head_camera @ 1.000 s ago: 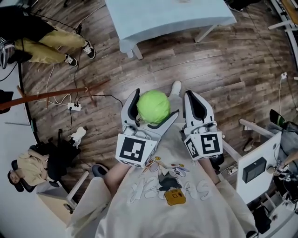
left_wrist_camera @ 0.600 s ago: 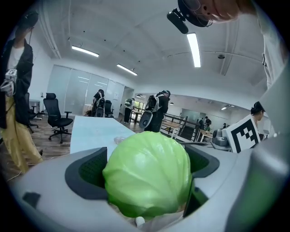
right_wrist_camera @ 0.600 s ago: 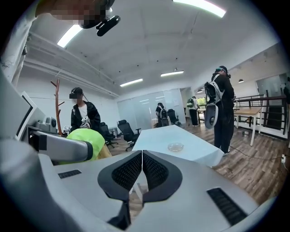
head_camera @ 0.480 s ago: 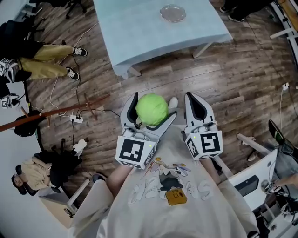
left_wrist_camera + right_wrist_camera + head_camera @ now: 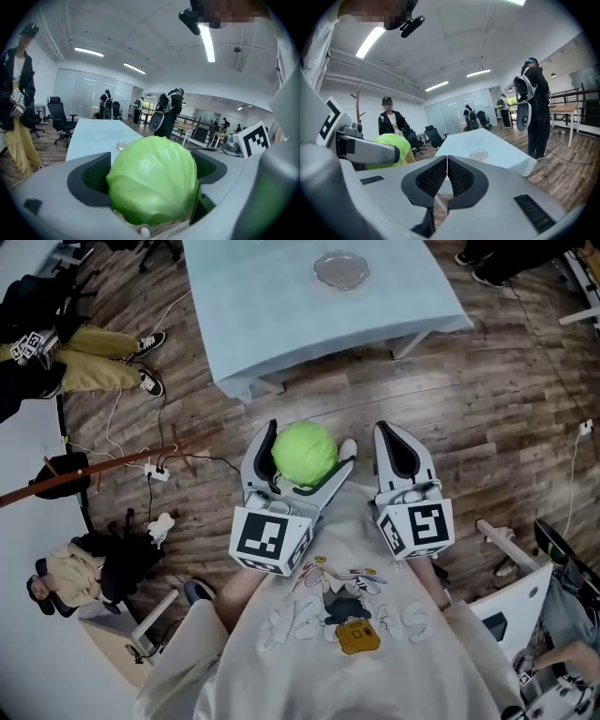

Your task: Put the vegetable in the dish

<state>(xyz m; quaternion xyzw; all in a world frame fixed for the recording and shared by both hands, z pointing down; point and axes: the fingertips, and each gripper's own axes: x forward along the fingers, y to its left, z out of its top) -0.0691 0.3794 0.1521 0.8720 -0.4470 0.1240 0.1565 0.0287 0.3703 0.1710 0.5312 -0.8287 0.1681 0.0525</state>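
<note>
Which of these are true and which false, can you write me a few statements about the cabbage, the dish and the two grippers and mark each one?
1. The left gripper holds the cabbage between its fingers. True.
2. The right gripper is open. False: its fingers are together, with nothing between them.
3. The dish sits on the table. True.
4. The cabbage lies in the dish. False: it is held above the floor, short of the table.

The cabbage [image 5: 306, 452] is bright green. The left gripper [image 5: 313, 444] and right gripper [image 5: 386, 435] are light grey, with black-and-white square markers. The far table [image 5: 281, 315] is pale blue, its dish [image 5: 341, 268] clear glass, the floor [image 5: 487, 381] brown planks.
</note>
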